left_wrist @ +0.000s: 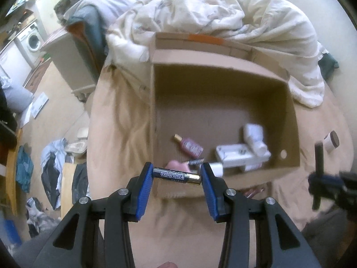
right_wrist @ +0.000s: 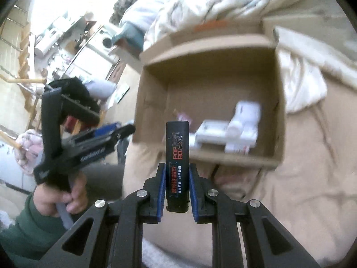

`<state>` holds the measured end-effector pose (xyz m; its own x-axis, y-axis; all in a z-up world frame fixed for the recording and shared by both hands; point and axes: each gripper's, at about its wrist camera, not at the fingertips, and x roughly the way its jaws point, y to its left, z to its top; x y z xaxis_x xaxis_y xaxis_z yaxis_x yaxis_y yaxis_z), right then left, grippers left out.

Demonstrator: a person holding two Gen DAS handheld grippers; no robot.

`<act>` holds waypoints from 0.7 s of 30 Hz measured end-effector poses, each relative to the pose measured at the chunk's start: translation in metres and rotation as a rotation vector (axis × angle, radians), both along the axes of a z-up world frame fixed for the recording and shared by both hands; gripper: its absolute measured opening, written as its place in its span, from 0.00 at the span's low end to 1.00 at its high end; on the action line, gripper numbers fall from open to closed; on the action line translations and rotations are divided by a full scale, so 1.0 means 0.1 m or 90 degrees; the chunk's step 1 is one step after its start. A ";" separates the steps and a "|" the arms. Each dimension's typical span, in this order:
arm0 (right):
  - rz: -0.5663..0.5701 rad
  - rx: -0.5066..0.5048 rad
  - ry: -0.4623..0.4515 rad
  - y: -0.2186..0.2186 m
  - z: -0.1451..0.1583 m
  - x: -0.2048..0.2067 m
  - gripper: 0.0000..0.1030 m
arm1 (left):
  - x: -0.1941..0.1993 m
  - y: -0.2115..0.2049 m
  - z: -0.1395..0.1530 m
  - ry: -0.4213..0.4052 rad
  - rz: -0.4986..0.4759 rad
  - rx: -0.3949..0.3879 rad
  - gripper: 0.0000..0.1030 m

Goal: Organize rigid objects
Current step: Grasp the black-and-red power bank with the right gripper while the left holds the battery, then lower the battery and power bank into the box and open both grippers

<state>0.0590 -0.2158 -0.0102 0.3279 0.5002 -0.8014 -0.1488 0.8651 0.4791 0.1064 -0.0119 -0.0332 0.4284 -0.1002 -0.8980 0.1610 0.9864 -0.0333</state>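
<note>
An open cardboard box (left_wrist: 292, 120) (right_wrist: 280, 93) sits on the beige bed sheet. Inside lie a small purple bottle (left_wrist: 189, 146), white boxes (left_wrist: 236, 156) (right_wrist: 214, 134) and a white bottle (left_wrist: 254, 138) (right_wrist: 245, 116). My left gripper (left_wrist: 177, 175) is shut on a black and gold battery (left_wrist: 177, 175), held crosswise just over the box's near wall. My right gripper (right_wrist: 177, 178) is shut on a black rectangular case with red print (right_wrist: 177, 156), upright in front of the box. In the left wrist view the right gripper (left_wrist: 319, 178) shows at the right edge with the dark case.
A rumpled white duvet (left_wrist: 223, 13) lies behind the box. A small white jar with a brown lid (left_wrist: 332, 140) rests on the sheet right of the box. Clothes and bags litter the floor (left_wrist: 53, 163) to the left. A hand in a green sleeve (right_wrist: 60, 196) holds the left gripper.
</note>
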 end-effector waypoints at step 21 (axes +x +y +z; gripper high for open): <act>-0.094 -0.109 0.026 -0.29 -0.81 0.56 0.20 | 0.39 -0.59 -0.60 0.025 -0.062 0.061 0.38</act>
